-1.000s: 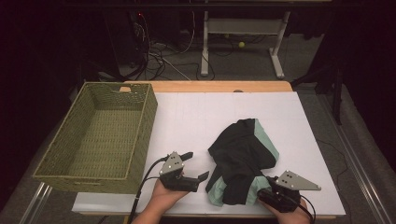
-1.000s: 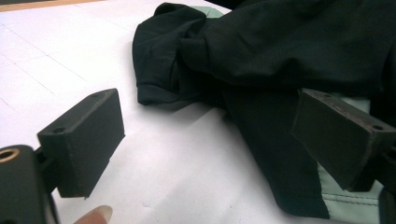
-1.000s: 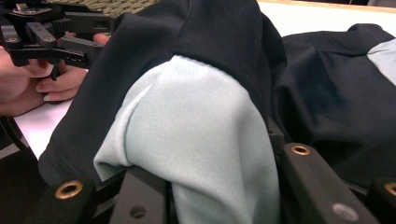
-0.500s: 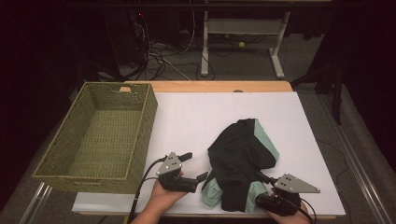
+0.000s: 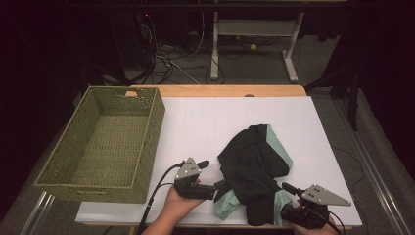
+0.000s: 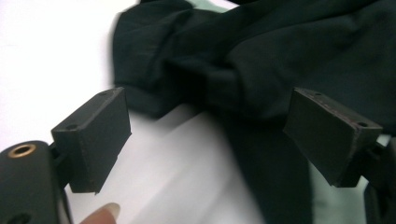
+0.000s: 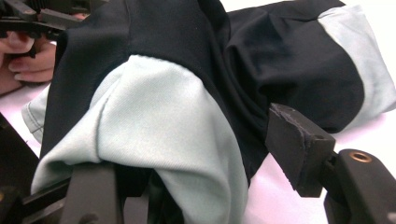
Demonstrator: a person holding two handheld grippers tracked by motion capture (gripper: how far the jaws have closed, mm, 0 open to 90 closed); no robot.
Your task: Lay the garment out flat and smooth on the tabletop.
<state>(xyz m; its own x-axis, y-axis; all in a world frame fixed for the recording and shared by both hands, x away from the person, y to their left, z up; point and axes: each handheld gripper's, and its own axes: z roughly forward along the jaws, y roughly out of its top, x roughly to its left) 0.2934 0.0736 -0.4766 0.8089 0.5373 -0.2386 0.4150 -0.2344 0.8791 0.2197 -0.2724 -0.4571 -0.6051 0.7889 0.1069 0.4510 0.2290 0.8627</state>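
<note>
Garment (image 5: 254,169) crumpled, black with pale mint-green panels.

garment (image 5: 254,171) lies on table (image 5: 205,122), basket (image 5: 105,139) at its left.

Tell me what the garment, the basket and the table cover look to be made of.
Garment: soft knit fabric, matte black with pale mint panels; it folds and drapes, fine weave in the right gripper view.
Basket: woven wicker or rattan-like fibre, olive green; plaited texture.
Table cover: smooth white sheet, likely paper or plastic; wooden edge behind.
</note>
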